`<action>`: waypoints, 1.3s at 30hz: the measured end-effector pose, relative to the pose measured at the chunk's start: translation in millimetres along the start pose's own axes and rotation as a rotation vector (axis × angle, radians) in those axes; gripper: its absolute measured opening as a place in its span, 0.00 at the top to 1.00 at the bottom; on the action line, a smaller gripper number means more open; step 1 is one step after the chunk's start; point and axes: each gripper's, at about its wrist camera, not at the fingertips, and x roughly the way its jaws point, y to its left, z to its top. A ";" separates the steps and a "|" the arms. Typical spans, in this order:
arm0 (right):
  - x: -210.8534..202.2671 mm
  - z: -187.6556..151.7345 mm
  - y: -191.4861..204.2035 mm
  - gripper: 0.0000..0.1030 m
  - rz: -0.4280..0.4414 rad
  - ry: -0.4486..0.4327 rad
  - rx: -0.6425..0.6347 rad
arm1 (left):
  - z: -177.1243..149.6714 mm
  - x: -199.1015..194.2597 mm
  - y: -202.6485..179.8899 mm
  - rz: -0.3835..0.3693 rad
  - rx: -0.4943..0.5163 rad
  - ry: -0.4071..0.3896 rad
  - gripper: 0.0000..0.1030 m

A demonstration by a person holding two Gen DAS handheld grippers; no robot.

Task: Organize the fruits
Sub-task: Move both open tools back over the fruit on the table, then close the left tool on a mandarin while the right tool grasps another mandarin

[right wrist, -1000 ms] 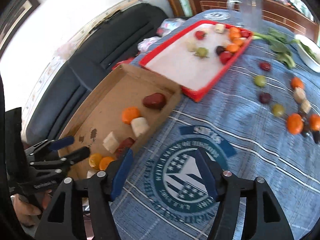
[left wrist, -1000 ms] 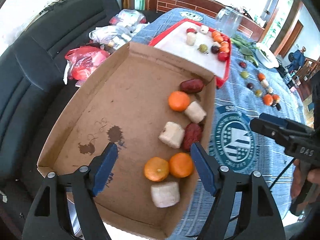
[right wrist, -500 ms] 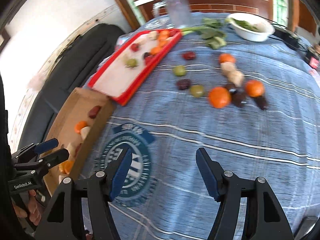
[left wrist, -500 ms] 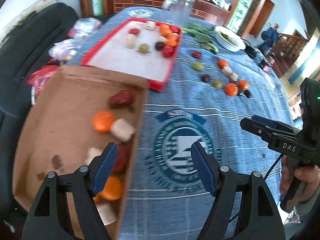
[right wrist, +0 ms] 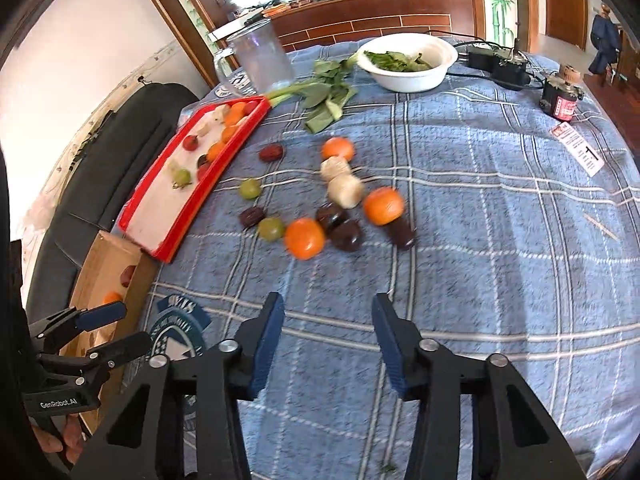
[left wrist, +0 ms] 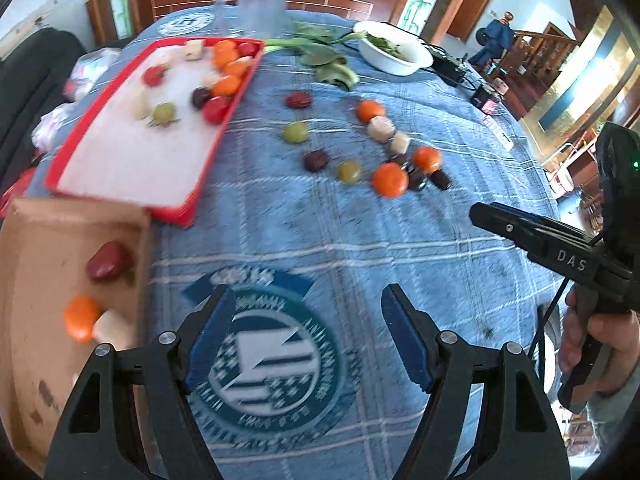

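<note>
Right wrist: loose fruits (right wrist: pixel 304 238) orange, green, dark, pale; right tool (right wrist: pixel 328 344) closing, empty; left tool (left wrist: pixel 308 340) apart.

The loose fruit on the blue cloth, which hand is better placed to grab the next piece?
Right. The right gripper, fingers closing on nothing, points at the loose fruit pile just ahead. The left gripper hangs over the cloth's logo beside the cardboard box, farther away.
</note>
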 end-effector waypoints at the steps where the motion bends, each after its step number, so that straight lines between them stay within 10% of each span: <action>1: 0.8 3.7 -3.5 0.56 -0.001 0.001 -0.005 | 4.2 4.2 -4.6 -0.007 0.003 0.004 0.27; 10: 20.4 36.4 -32.7 0.54 -0.019 0.023 0.000 | 36.0 48.0 -45.3 -0.066 0.014 0.052 0.28; 15: 40.0 54.4 -40.0 0.55 -0.029 0.054 -0.034 | 52.7 71.9 -53.1 -0.090 -0.018 0.078 0.46; 32: 78.8 72.4 -39.5 0.58 -0.001 0.141 -0.140 | 79.4 111.3 -76.9 -0.024 0.007 0.087 0.46; 39: 87.4 73.9 -41.0 0.66 0.035 0.166 -0.120 | 81.5 113.1 -80.7 -0.026 0.028 0.072 0.63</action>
